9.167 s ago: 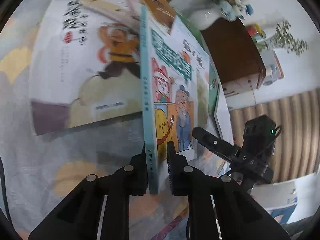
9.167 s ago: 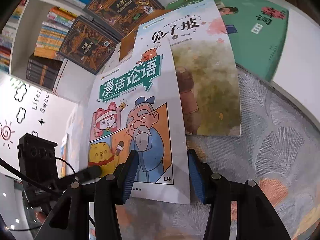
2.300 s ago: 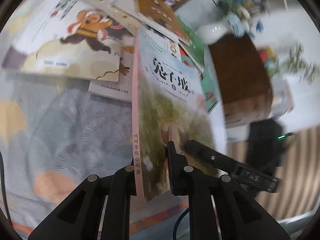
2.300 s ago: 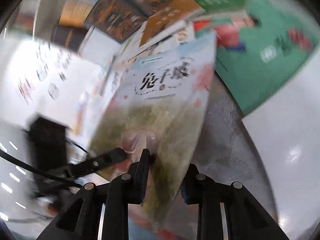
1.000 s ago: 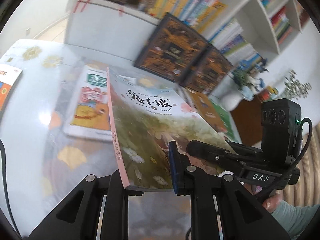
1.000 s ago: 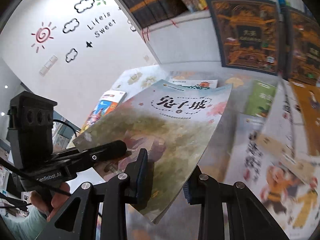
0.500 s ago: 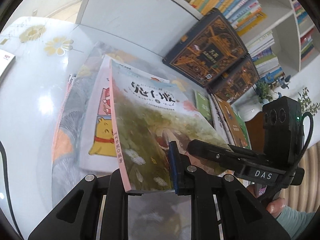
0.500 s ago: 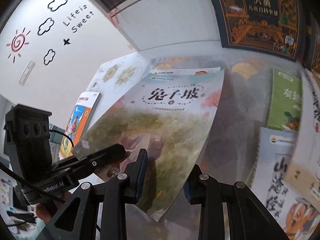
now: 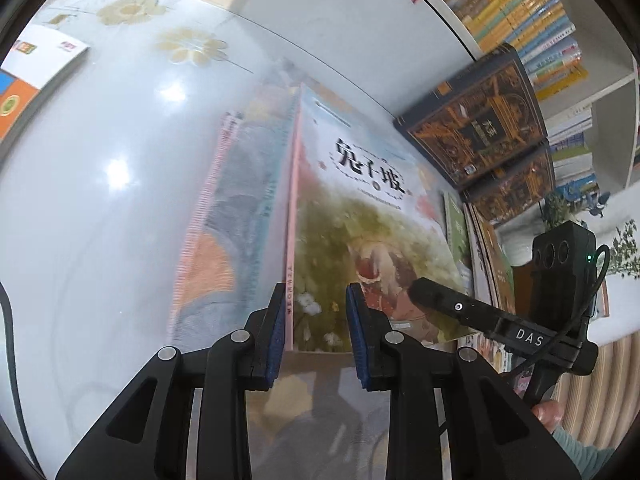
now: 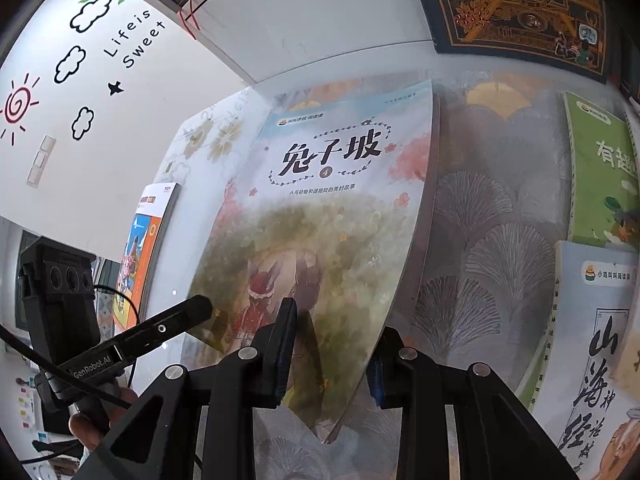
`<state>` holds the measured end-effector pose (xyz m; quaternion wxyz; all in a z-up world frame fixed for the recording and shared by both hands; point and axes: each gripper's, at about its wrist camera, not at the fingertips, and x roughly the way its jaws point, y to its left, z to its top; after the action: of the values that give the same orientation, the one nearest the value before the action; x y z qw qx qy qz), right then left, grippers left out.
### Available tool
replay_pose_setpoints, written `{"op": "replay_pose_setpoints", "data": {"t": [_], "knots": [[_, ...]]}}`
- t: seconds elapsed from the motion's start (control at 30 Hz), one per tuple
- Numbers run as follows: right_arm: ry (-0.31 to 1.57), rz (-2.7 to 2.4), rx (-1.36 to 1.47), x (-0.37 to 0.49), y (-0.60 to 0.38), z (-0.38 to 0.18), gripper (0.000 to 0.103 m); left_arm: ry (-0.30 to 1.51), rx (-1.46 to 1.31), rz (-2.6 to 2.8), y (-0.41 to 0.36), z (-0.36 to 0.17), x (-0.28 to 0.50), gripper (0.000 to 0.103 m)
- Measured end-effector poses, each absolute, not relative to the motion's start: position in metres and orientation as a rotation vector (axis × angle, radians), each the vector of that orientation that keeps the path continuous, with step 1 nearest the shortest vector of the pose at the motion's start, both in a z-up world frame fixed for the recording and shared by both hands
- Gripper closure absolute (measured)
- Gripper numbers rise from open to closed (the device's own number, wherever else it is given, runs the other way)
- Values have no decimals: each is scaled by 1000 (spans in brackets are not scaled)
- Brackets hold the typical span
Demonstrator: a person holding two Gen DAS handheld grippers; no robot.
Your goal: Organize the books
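Down at the bottom of the left wrist view, the left gripper [image 9: 316, 320] has just been opening its jaws. The pink spine corner of the rabbit book [image 9: 360, 216] is between them, but the right-hand pad looks clear of the cover, so I'd call that side let go. The right gripper [image 10: 332, 344] is clamped on the opposite near corner, one pad on the cover and the other under the page edge.

The book itself is a thin glossy paperback, so I'd guess light, floppy and a bit slippery. It bows when it hangs from one corner. Pinch it close to the spine where it's stiffest, or at two corners like here, and don't squeeze hard or the cover will crease.

It's lowered onto the left part of the patterned mat [image 10: 480, 240], seemingly on top of another book. Only the left view shows that book's teal edge [image 9: 276, 152] poking out beside the spine. The right view covers that up, but it gives you the full cover title, the green book [image 10: 600, 184] further right on the mat, and the orange book [image 10: 140, 248] off on the white table [image 9: 100, 160].

Further back, the dark ornate books [image 9: 480, 120] lean on the bookshelf [image 9: 532, 12]
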<state>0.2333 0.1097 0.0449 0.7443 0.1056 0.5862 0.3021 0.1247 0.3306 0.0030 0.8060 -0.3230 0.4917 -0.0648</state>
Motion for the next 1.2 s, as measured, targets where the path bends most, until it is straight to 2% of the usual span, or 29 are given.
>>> {"op": "replay_pose_setpoints", "data": {"t": [0.37,0.67,0.83,1.13,1.2], "knots": [[1329,666,210,224,109,45,70,1071,-625,-40,330,17,98,79],[1307,627,240,170,46,65,65,1068,-553,-74,301,48,66,79],[1263,562,239,117,-10,80,55,1070,-516,-152,258,63,58,79],[1252,412,380,35,-140,79,54,1061,-378,-320,135,98,39,76],[1197,422,470,20,-176,78,54,1068,-343,-361,98,105,37,76]]}}
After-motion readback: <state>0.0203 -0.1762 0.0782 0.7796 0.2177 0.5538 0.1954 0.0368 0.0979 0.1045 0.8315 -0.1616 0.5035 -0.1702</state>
